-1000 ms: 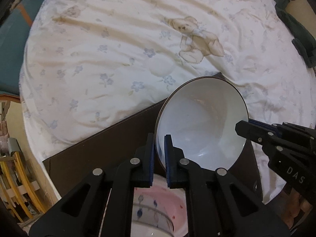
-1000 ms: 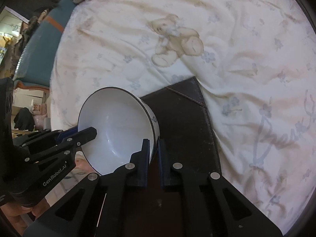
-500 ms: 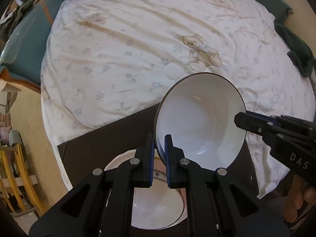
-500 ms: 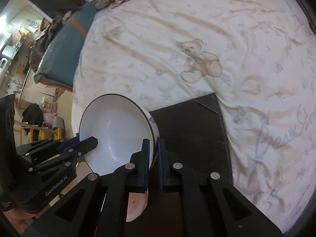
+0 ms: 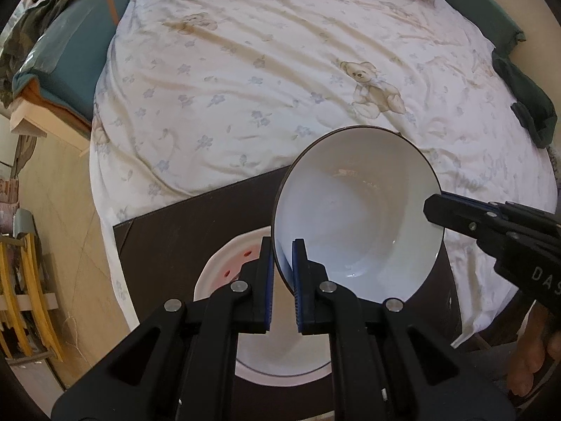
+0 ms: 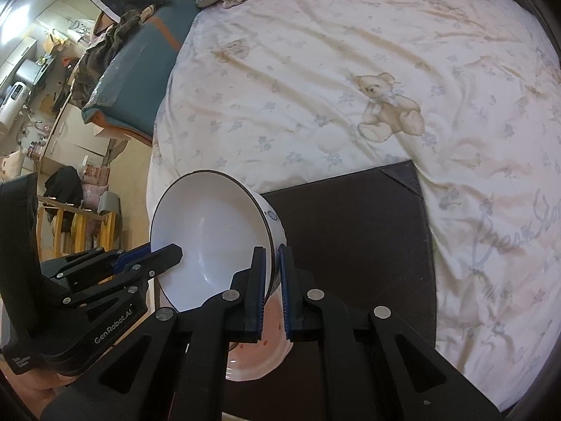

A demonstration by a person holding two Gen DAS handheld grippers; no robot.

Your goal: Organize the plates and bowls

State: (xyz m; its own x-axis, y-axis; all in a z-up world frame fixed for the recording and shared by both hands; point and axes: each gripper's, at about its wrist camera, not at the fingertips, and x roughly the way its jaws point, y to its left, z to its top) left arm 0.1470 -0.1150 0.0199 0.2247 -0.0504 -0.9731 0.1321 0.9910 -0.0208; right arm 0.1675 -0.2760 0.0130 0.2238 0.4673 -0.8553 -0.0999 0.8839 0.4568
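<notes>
A white bowl with a dark rim (image 5: 357, 210) hangs in the air, held on two sides. My left gripper (image 5: 282, 249) is shut on its near left rim. My right gripper (image 6: 270, 256) is shut on the opposite rim, where the bowl (image 6: 210, 235) shows blue marks on its outside. The right gripper also shows in the left wrist view (image 5: 438, 207). Below the bowl a white plate with pink marks (image 5: 224, 270) lies on a dark brown mat (image 5: 182, 231); it shows in the right wrist view too (image 6: 259, 354).
The mat (image 6: 357, 231) lies on a bed with a cream teddy-bear sheet (image 5: 245, 80). A teal cushion (image 5: 66, 45) is at the bed's left edge, dark green cloth (image 5: 526, 101) at the right. Yellow wooden frames (image 5: 24, 294) stand on the floor to the left.
Both grippers have lifted the bowl higher above the mat. More of the bed and the plate beneath has come into view.
</notes>
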